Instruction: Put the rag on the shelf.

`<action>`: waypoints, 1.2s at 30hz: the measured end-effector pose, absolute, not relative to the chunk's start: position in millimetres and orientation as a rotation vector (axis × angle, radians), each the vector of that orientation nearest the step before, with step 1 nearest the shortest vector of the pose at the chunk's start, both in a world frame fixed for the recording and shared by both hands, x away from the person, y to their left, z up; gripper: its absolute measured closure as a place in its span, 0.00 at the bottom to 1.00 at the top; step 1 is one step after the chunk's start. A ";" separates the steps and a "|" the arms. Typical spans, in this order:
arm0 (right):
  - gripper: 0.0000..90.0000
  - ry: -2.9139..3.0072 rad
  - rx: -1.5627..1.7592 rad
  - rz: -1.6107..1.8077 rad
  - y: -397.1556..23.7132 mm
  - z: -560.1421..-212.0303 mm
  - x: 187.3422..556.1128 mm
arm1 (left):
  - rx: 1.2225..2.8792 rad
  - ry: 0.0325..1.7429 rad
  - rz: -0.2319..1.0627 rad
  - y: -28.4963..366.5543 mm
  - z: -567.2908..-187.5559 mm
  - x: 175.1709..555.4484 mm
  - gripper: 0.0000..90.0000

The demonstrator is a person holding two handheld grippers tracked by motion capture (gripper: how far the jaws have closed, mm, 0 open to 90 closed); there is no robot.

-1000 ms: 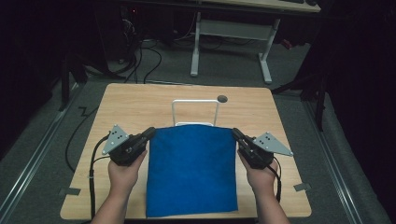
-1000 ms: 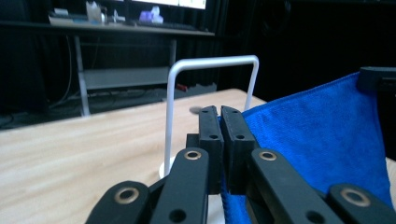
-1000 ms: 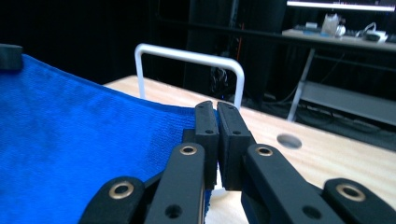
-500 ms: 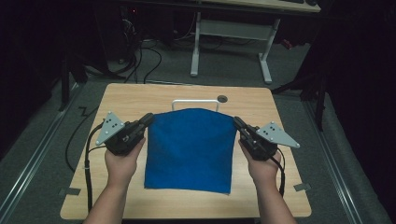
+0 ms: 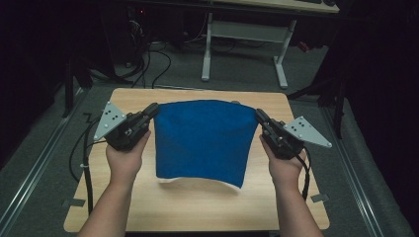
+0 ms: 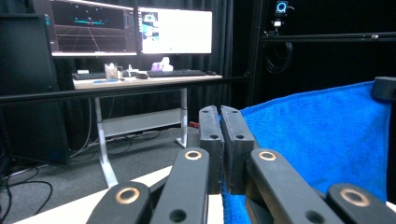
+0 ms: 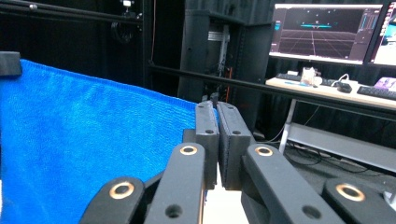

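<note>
The blue cloth (image 5: 202,140) hangs between the two claws, and that span is what the coming move turns on: its top edge runs left to right across the scene, with the left claw (image 5: 153,110) clamped on the upper left corner and the right claw (image 5: 259,116) clamped on the upper right corner. From each claw the cloth lies inward, toward the middle of the tabletop (image 5: 197,207), so neither hand is nearer; they share it evenly.

In the left gripper view the left claw's pads (image 6: 223,140) press together with blue fabric (image 6: 322,140) pinched at their edge; the right gripper view shows the same for the right claw (image 7: 217,135) and its corner of cloth (image 7: 93,140).

The top edge bows slightly upward between the grips. The sheet drapes down toward the person, and its lower edge rests on or just above the wood; I cannot tell which.

Count: one cloth, two claws, one tabletop. A desk (image 6: 140,81) with monitors stands far behind.
</note>
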State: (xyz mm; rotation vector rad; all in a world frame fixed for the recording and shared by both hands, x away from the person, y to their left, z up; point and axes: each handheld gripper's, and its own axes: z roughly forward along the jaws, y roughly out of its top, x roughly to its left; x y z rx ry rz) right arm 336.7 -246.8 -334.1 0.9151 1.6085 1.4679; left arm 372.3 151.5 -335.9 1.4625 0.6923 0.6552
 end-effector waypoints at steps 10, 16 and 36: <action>0.99 1.613 0.914 1.441 -247.8 -324.1 349.2 | 1.503 0.704 0.664 150.8 -331.0 386.8 0.98; 0.99 1.616 0.931 1.424 -249.1 -320.9 358.3 | 1.548 0.723 0.691 150.7 -326.7 404.1 0.98; 0.99 1.620 1.064 1.355 -248.2 -322.9 435.6 | 1.706 0.809 0.765 138.0 -328.4 482.8 0.98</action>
